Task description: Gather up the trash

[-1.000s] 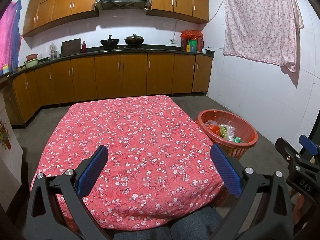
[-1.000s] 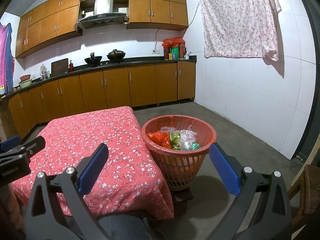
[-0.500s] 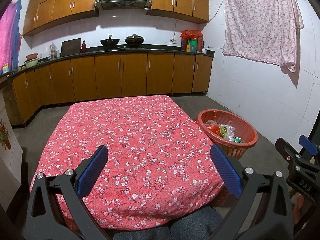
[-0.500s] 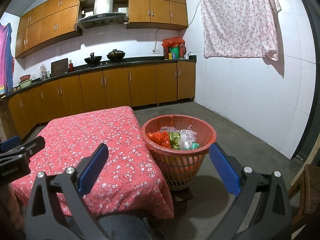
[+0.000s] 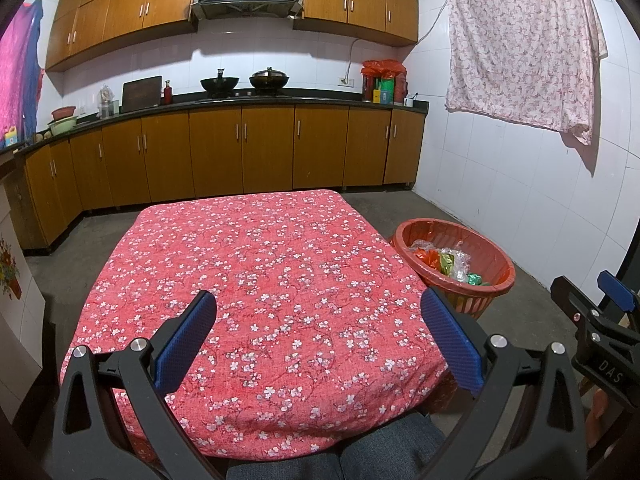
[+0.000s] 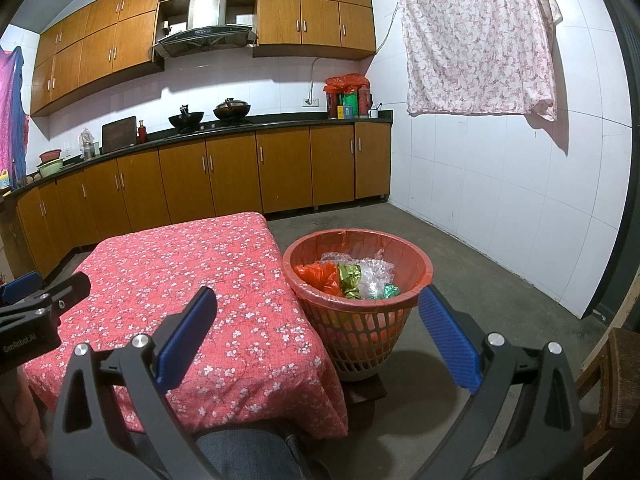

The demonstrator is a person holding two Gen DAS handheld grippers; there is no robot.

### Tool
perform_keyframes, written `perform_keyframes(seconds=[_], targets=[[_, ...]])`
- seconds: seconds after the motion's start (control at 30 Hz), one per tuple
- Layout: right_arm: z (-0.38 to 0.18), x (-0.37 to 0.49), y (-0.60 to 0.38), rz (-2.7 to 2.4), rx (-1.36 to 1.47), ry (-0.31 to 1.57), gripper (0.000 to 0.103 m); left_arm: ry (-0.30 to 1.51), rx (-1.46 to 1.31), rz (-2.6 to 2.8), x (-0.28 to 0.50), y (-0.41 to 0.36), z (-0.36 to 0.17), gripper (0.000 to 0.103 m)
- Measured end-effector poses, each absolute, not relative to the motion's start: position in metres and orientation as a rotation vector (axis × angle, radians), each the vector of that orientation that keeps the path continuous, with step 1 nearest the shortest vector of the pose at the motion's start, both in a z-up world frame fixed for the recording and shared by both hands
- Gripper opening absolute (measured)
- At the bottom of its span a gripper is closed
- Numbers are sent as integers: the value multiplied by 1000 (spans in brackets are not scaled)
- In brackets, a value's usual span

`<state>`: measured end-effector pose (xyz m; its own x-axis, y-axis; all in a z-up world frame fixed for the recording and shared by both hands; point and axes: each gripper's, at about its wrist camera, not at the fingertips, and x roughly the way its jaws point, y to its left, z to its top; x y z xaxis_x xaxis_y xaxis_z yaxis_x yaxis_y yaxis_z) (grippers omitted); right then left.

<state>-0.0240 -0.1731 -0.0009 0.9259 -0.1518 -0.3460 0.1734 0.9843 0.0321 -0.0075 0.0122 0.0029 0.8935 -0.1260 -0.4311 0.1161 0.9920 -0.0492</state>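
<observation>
A red plastic basket (image 6: 400, 312) stands on the floor right of the table; it also shows in the left wrist view (image 5: 500, 280). Inside lie crumpled wrappers (image 6: 352, 280): orange, green foil and clear plastic. The table (image 5: 260, 280) has a red flowered cloth with no loose trash on it. My left gripper (image 5: 320, 340) is open and empty, held over the table's near edge. My right gripper (image 6: 316, 336) is open and empty, held before the basket and the table's right corner.
Wooden kitchen cabinets (image 5: 240, 152) and a dark counter with two woks (image 5: 244, 80) line the far wall. A flowered sheet (image 5: 520, 40) hangs on the white tiled right wall. A wooden chair (image 6: 616, 376) stands at far right. My knees show below.
</observation>
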Motion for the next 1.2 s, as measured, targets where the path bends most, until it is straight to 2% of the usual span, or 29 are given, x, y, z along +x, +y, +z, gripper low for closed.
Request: perform_keyframes(seconds=[1.2], targets=[[0,-23,-174,-167,64,352,99,449,-20,-121,-11,10,3,101]])
